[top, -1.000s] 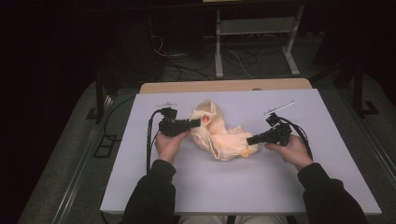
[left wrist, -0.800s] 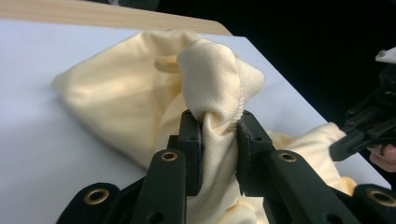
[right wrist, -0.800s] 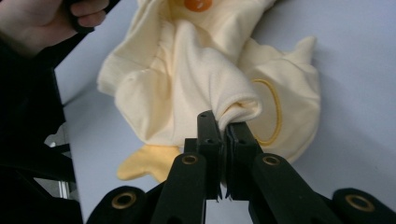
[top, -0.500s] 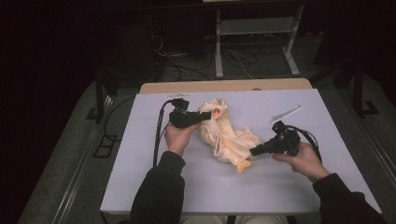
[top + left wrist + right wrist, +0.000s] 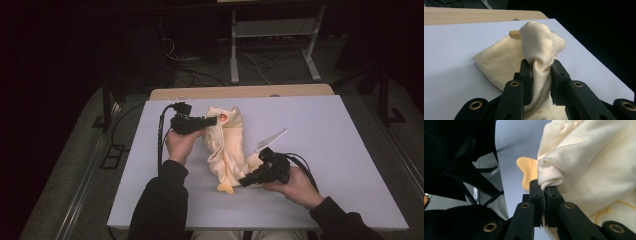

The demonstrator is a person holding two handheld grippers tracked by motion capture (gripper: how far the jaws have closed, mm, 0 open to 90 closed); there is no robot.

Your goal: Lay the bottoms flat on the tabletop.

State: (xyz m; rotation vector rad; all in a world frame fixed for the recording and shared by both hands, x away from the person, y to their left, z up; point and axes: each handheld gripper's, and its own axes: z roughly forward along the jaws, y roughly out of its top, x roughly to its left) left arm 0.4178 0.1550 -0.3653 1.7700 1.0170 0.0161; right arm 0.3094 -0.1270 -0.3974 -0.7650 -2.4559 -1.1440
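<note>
Clamping hard, my right gripper (image 5: 544, 186) has its jaws almost fully together on a thin pinch of the cream garment (image 5: 594, 157); in the right gripper view the fabric bunches into a rounded fold right at the jaw tips, and an orange patch (image 5: 526, 173) of the same garment lies flat on the table just behind them; in the high view I see this gripper (image 5: 245, 181) low at the near end of the cloth, in my right hand (image 5: 295, 184), with its cable looping off behind it; my left gripper (image 5: 541, 67) stands a little wider, its jaws pressed on a thicker twisted rope of fabric that swells into a rounded bulge above the pads; the rest of the garment (image 5: 499, 65) drapes down from there onto the table; from above, the left gripper (image 5: 214, 120) sits at the far end of the cloth, held level in my left hand (image 5: 180, 145), and a small orange spot shows in the fabric just beside its tips; the garment (image 5: 227, 150) stretches as a crumpled strip between the two grippers, its far end raised and its middle resting on the white table (image 5: 340, 130), roughly at the table's centre; a thin white strip (image 5: 271, 139) lies on the table just beyond my right gripper, apart from the cloth; a wooden edge (image 5: 240, 92) runs along the far side of the table.
</note>
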